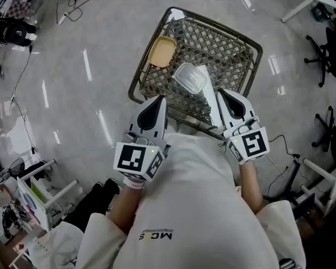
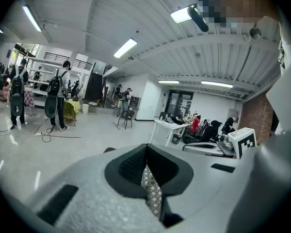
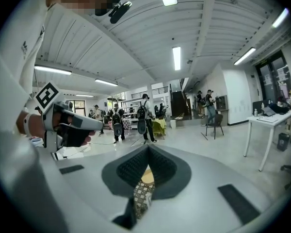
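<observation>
Above the near rim of the basket (image 1: pixel 224 49) you hold both claws side by side, tips pointing down into it. Your left claw (image 1: pixel 160 100) hangs over the basket's near left part, its jaws closed tip to tip with nothing between them. In the left gripper view only the basket's mesh shows through the narrow wedge below the meeting tips. Your right claw (image 1: pixel 220 92) hangs over the basket's near right part, its jaws likewise pressed together and empty. In the right gripper view the wedge shows mesh and a patch of yellow beyond it. A clear box (image 1: pixel 190 77) lies near the basket's middle, between the two claw tips and a little beyond them, apart from both as far as the head view shows. A yellow tray (image 1: pixel 162 51) sits at the basket's far left side against the rim, apart from the box. The basket stands on a glossy grey floor (image 1: pixel 89 66). Off the basket's right side, well apart, stands a black chair (image 1: pixel 325 49), and off its left side a cable (image 1: pixel 23 74) trails over the floor. In the gripper views, people with backpacks (image 2: pixel 56 93) stand well beyond the basket, across the room, and a white table (image 3: pixel 271 125) stands there too.
</observation>
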